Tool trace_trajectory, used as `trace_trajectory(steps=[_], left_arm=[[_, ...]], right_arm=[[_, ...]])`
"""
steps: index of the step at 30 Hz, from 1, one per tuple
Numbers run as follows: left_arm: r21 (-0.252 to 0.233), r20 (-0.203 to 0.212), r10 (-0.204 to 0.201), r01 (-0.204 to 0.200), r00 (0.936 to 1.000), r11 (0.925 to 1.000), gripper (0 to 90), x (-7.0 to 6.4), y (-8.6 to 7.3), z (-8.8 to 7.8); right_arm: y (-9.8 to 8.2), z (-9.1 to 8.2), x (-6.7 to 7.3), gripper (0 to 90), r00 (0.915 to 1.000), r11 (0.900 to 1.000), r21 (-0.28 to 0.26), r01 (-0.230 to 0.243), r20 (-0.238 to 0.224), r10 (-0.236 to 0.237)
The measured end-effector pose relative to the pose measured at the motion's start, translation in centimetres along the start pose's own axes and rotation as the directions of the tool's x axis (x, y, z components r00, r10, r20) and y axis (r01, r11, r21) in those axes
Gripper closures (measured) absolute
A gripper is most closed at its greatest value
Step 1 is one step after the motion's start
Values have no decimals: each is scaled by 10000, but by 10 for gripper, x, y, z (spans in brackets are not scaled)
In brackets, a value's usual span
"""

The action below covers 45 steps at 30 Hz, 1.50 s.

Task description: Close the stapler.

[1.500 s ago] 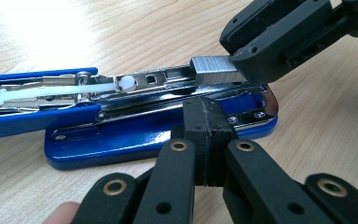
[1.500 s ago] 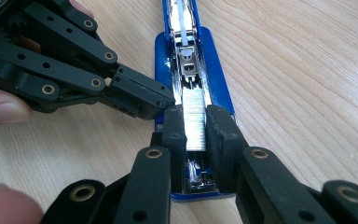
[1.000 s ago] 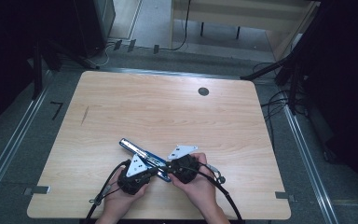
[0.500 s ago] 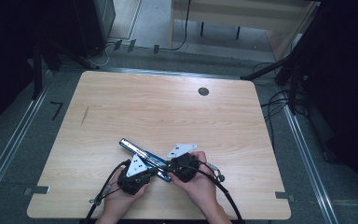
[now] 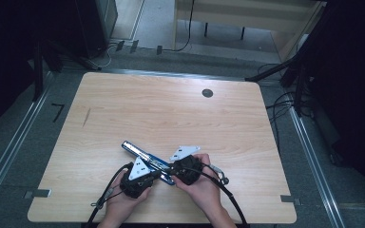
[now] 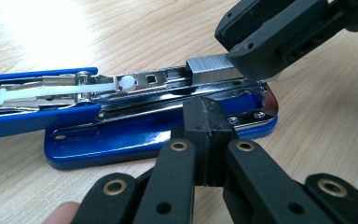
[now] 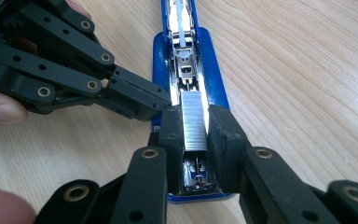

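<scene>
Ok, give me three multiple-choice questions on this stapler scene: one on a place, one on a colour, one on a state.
1. Where on the table does the stapler lie?
A. near the person's edge
B. beside the far round hole
C. at the far left corner

2. What colour is the stapler?
A. red
B. blue
C. green

3. How do the left gripper's fingers stand?
A. wide apart
B. shut together
C. closed round a pen

Answers: 1 A, it lies close to the near edge; 2 B, its body is glossy blue; 3 B, the fingers meet with no gap.
</scene>
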<state>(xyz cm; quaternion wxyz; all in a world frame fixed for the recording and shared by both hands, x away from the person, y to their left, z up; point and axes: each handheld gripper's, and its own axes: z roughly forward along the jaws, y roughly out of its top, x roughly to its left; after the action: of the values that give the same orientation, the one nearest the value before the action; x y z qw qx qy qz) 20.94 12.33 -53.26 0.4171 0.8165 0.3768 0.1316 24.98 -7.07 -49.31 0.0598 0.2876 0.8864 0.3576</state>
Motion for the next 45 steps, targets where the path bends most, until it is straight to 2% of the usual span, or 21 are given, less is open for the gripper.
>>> trace_trajectory(steps=[3,9,18,22,25,29,32,33,36,41,45], left_arm=[[-3,0,-3,3,10000,10000,900,0,0,0],[-2,6,-2,2,10000,10000,900,0,0,0],[-1,6,-2,2,10000,10000,900,0,0,0],[30,59,-64,64,10000,10000,900,1,0,0],[-17,-19,-358,358,9994,9994,900,4,0,-1],[-87,-77,-608,607,9981,9981,900,8,-1,-2],[-75,-92,-717,716,9974,9974,900,9,-1,-2],[-88,-66,-753,753,9971,9971,900,10,-1,-2],[-89,-41,-801,800,9968,9968,900,10,-1,-2],[-90,26,-853,853,9964,9963,900,11,-1,-2],[-90,38,-864,865,9962,9962,900,12,-1,-2]], right_arm=[[0,-1,1,762,10000,10000,-6,-40,13,40],[3,-3,-2,825,9997,9993,-301,-219,-105,215],[5,0,1,823,9997,9993,-328,-190,-139,185],[2,1,5,790,9998,9989,-431,183,-42,-185],[-1,2,9,790,9984,9966,-605,551,-105,-559],[-7,5,17,763,9927,9902,-708,1208,132,-1201],[-8,5,19,753,9875,9853,-797,1508,581,-1464],[-8,5,18,754,9872,9854,-807,1500,675,-1447],[-9,6,17,760,9900,9862,-954,1351,538,-1304],[-11,7,17,766,9837,9810,-1064,1622,961,-1522],[-14,10,16,772,9860,9824,-1089,1518,856,-1428]])
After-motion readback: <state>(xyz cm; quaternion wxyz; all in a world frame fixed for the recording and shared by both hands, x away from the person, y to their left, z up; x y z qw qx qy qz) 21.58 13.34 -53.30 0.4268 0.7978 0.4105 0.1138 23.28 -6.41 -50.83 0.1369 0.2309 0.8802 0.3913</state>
